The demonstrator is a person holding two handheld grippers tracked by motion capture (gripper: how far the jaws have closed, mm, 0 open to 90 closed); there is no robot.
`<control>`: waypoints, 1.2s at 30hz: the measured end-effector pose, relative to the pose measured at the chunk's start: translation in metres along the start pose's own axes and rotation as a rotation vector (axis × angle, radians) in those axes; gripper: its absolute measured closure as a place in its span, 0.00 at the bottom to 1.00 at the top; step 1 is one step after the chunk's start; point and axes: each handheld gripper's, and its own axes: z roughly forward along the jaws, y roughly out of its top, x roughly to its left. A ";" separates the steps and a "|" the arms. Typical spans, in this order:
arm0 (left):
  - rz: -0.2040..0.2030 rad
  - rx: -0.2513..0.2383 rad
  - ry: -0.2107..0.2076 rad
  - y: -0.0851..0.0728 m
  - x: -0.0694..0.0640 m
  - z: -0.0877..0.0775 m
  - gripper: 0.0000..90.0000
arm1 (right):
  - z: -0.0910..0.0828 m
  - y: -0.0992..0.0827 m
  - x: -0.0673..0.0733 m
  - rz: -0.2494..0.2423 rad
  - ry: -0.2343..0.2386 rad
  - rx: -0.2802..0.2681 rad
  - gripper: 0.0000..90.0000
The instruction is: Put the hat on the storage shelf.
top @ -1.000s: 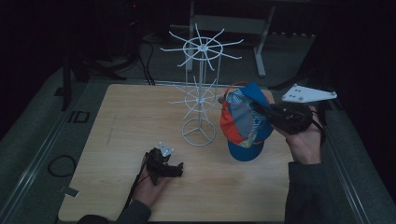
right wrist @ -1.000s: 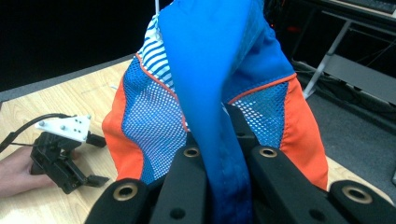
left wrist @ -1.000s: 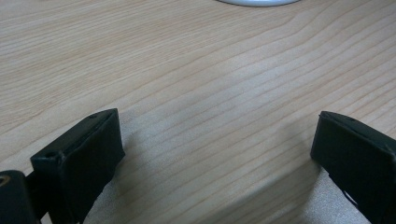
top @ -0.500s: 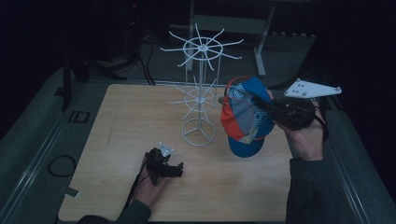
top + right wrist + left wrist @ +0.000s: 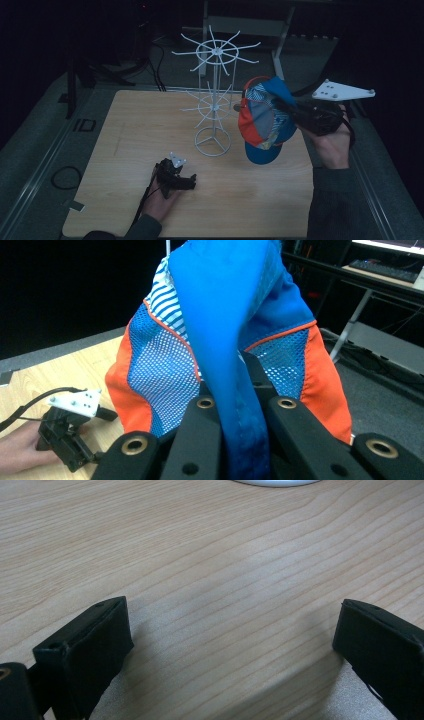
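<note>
Cap held up beside the white rack

Cap (image 5: 264,119), blue, orange and striped with mesh panels, hangs in the air just right of the white wire rack (image 5: 214,100), clear of the table (image 5: 125,125). Right gripper (image 5: 295,114) is clamped on the cap's blue brim; in the right gripper view the jaws pinch the blue fabric (image 5: 235,390) between them. Right hand (image 5: 332,142) sits right of the rack, raised. Left gripper (image 5: 187,181) rests on the table in front of the rack base, left hand (image 5: 161,197) behind it, jaws spread wide with bare wood between them in the left gripper view. Rack base rim (image 5: 275,482) shows at the top edge there.
</note>
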 end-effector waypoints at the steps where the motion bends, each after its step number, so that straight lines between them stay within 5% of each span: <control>1: 0.000 0.000 0.000 0.000 0.000 0.000 0.03 | 0.000 0.000 0.000 0.001 0.000 -0.004 0.98; 25: 0.003 0.002 -0.001 0.000 0.000 0.000 0.03 | -0.013 0.020 -0.011 0.043 0.037 -0.151 0.98; 36: 0.004 0.002 -0.001 0.000 0.000 0.000 0.03 | 0.004 0.029 -0.016 0.068 0.055 -0.167 0.98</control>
